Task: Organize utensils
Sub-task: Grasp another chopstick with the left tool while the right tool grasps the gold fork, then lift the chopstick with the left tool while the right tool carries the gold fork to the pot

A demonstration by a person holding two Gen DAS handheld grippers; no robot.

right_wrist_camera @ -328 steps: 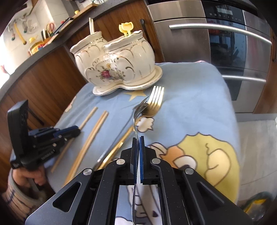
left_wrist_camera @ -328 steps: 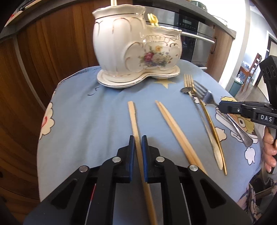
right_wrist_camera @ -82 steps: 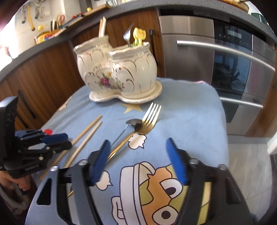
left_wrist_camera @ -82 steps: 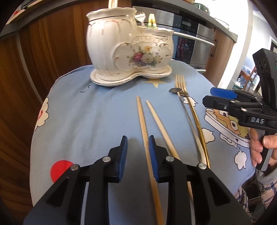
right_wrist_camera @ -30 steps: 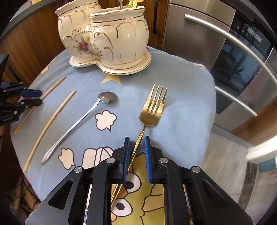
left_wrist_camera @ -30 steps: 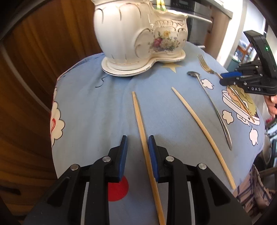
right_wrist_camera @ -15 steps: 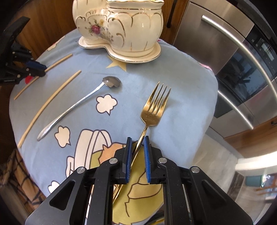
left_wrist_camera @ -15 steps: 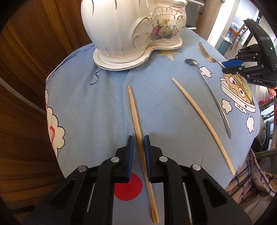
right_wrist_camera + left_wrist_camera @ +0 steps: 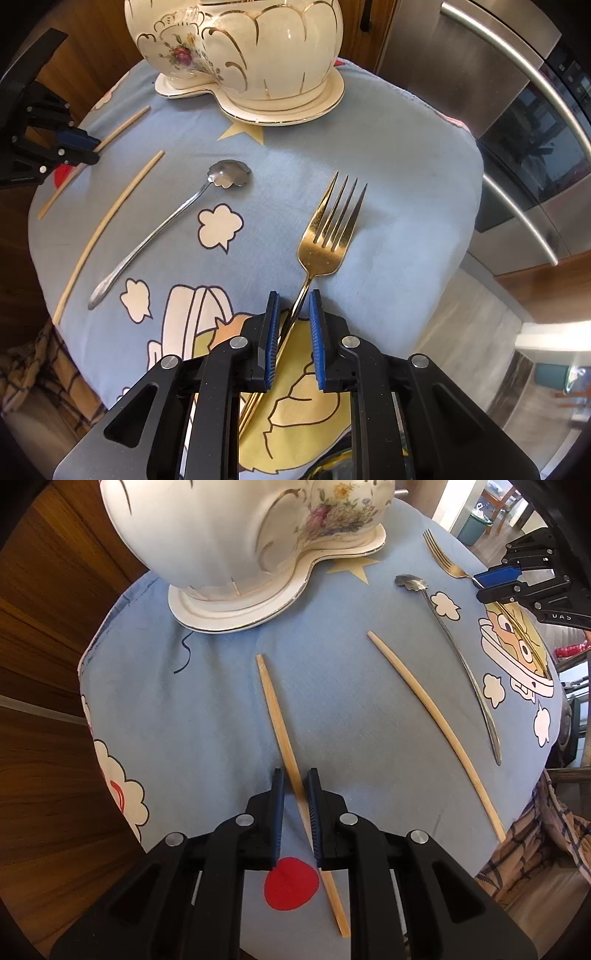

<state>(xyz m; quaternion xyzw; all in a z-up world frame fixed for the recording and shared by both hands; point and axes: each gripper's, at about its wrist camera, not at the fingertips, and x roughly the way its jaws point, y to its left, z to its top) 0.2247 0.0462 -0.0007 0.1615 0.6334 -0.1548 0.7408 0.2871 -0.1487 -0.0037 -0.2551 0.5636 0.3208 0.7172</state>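
Note:
A white floral ceramic utensil holder (image 9: 258, 535) stands on its saucer at the back of a blue cartoon-print cloth (image 9: 207, 716). Two bamboo chopsticks lie on the cloth. My left gripper (image 9: 294, 781) straddles the left chopstick (image 9: 277, 716), jaws narrowly open around it. The second chopstick (image 9: 424, 705) lies to the right, then a silver spoon (image 9: 458, 653). My right gripper (image 9: 293, 301) straddles the handle of a gold fork (image 9: 325, 236), jaws narrowly open, the fork flat on the cloth. The spoon (image 9: 166, 225) and holder (image 9: 243, 48) also show in the right wrist view.
Wooden cabinets (image 9: 44, 627) stand left and behind the table. A stainless oven with bar handles (image 9: 517, 110) is to the right. The cloth's edge drops off at the front over a plaid fabric (image 9: 532, 842).
Both grippers have lowered and moved forward over their utensils. The holder now looks closer. The jaw gaps have stayed narrow around the chopstick and the fork handle.

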